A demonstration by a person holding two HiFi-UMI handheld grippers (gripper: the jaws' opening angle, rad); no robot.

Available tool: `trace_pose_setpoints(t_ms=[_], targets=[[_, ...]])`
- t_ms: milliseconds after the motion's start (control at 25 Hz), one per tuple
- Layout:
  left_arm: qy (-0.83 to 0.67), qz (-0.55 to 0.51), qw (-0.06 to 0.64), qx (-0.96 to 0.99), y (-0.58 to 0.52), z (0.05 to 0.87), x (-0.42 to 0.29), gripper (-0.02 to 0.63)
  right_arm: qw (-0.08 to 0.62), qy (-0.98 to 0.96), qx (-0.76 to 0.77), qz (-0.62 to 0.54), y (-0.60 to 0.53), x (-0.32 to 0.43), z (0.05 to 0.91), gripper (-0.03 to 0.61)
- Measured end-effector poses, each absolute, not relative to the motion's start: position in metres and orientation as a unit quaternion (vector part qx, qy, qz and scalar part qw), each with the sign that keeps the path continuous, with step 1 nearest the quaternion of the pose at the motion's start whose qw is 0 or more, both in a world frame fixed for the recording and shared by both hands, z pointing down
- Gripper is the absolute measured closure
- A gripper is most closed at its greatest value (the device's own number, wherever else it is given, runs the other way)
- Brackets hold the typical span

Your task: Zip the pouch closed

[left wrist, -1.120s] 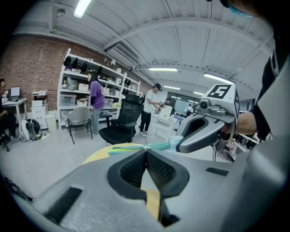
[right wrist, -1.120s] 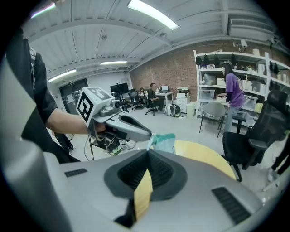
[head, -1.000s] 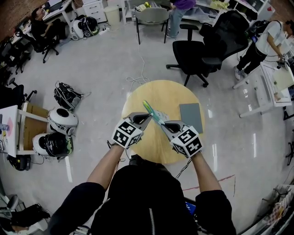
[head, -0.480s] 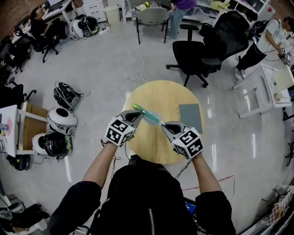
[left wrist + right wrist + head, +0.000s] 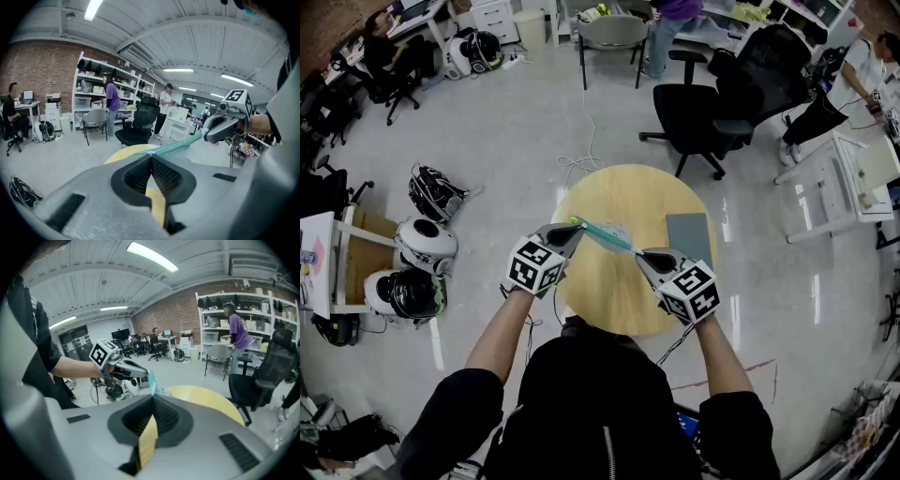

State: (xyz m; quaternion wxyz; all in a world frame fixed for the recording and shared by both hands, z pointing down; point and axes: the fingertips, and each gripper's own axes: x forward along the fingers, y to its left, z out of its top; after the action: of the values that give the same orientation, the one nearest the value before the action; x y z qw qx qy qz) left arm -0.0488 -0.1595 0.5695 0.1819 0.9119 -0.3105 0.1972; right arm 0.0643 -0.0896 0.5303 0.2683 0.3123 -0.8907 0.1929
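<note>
We see a grey pad on the round counter, a black chair at upper right, two helmets at left.

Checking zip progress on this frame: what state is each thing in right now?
Pouch: off the table, stretched between both grippers; zip state unclear.
Left gripper: shut on pouch's end.
Right gripper: shut on its other end.
Grey pad: flat on the table, untouched.

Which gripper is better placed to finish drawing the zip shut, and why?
Probably the left. The left gripper pinches the green zip end of the pouch, which is stretched straight over the table. The right gripper clamps the opposite end as an anchor.
</note>
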Motion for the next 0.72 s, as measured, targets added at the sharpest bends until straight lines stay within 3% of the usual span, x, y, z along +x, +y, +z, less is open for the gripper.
trace_pose_setpoints(t_ms=[720], targets=[[-0.333, 0.200, 0.204, 0.899, -0.161, 0.583, -0.078, 0.606, 0.253, -0.888, 0.331, 0.198, -0.089, 0.072, 0.525, 0.574]])
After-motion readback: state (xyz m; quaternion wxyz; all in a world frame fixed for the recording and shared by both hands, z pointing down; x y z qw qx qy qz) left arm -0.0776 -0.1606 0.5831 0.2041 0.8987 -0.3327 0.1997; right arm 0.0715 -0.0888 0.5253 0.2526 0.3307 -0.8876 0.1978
